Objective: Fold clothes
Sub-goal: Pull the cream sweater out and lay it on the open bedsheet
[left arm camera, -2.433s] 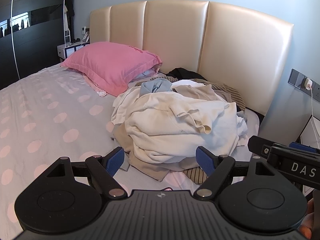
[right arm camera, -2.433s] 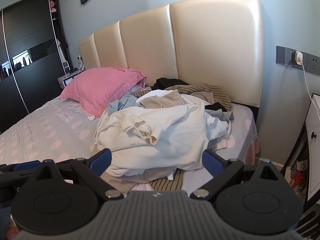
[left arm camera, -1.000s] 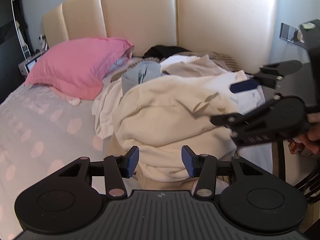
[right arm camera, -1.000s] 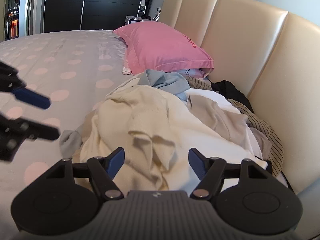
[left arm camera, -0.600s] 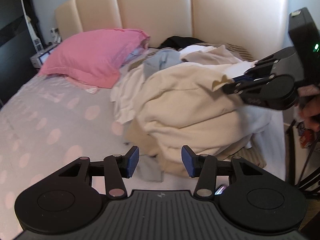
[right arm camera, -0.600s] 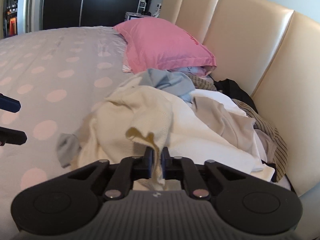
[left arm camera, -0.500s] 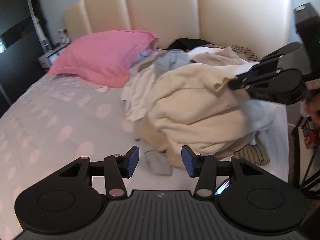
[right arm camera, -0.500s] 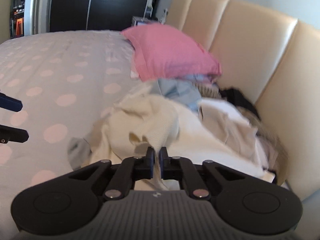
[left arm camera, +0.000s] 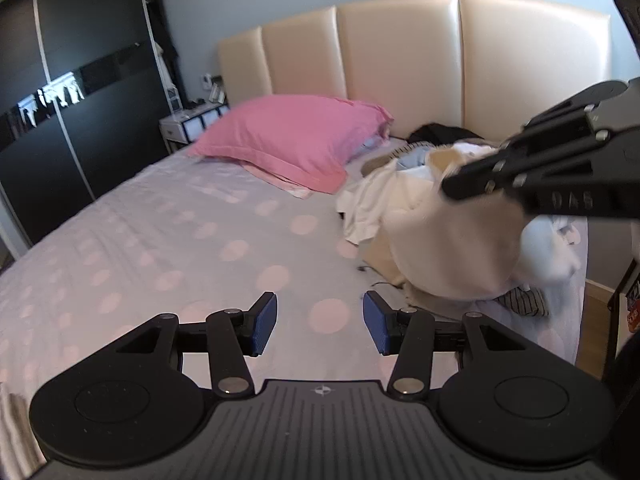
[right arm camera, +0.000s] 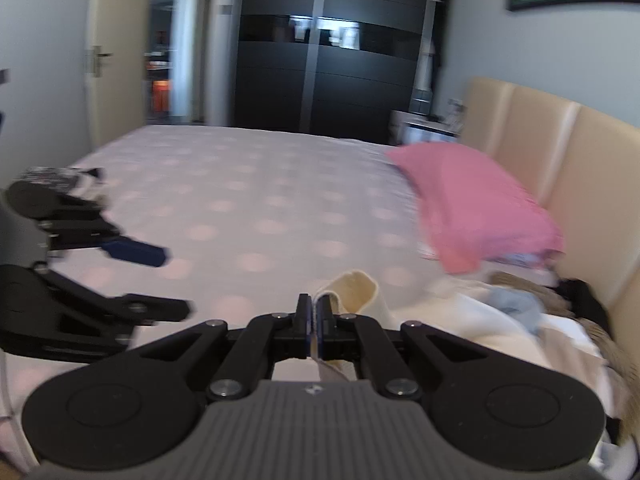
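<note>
A cream garment [left arm camera: 452, 240] hangs lifted off the clothes pile [left arm camera: 536, 256] at the bed's right side. My right gripper [right arm camera: 316, 320] is shut on a fold of that cream garment [right arm camera: 354, 286]; from the left wrist it shows as a black linkage [left arm camera: 452, 186] pinching the cloth's top. My left gripper [left arm camera: 319, 322] stands open over the dotted sheet, nothing between its blue pads [left arm camera: 264, 322]. In the right wrist view it sits at the far left [right arm camera: 168, 280], apart from the garment. Blue, white and striped clothes [right arm camera: 516, 302] stay in the pile.
A pink pillow [left arm camera: 296, 140] lies by the cream padded headboard [left arm camera: 400, 68]. The bed's dotted sheet [left arm camera: 160, 248] spreads wide to the left. A black wardrobe [right arm camera: 328, 52], a bedside table [left arm camera: 192, 126] and an open door [right arm camera: 116, 64] ring the room.
My right gripper closed on the cream garment and has lifted it up and away from the pile, swinging toward the bed's open side. My left gripper pulled back over the sheet, still open.
</note>
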Demonstrator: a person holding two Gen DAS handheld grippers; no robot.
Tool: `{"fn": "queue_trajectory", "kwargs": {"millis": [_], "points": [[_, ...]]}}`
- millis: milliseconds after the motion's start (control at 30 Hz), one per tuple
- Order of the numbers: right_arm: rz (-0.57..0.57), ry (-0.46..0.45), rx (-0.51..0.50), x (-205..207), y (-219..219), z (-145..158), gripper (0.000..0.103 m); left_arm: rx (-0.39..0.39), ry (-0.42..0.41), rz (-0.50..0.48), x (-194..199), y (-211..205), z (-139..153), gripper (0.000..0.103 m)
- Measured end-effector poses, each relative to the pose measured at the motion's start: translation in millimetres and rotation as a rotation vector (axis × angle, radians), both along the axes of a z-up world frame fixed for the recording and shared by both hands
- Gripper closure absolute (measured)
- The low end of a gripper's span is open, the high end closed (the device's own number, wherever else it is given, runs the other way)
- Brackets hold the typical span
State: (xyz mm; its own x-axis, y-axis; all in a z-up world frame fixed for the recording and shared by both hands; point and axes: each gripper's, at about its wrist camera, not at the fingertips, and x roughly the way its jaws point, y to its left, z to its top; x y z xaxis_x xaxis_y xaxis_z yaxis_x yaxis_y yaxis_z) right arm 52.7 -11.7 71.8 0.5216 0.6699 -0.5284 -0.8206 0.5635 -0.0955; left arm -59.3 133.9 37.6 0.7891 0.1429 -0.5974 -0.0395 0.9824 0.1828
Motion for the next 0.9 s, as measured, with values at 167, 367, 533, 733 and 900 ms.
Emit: {"fn": "queue_trajectory", "kwargs": {"millis": [167,367,533,733,900], "points": [[0.153,0.036,0.062,-63,30,19,0.100,0.031,-0.031,0.032,-52,12,21,0.057],[0.369,0.124,0.136,-137,64,32,0.100,0.056,-0.045,0.109,-115,31,40,0.057],[0.487,0.188,0.119,-178,89,24,0.100,0.056,-0.009,0.177,-159,53,30,0.054],[0.508,0.287,0.034,-190,111,-19,0.098,-0.001,0.076,0.223,-190,74,-13,0.053],[0.467,0.345,-0.029,-196,117,-59,0.080,-0.047,0.131,0.260,-214,91,-46,0.053]]}}
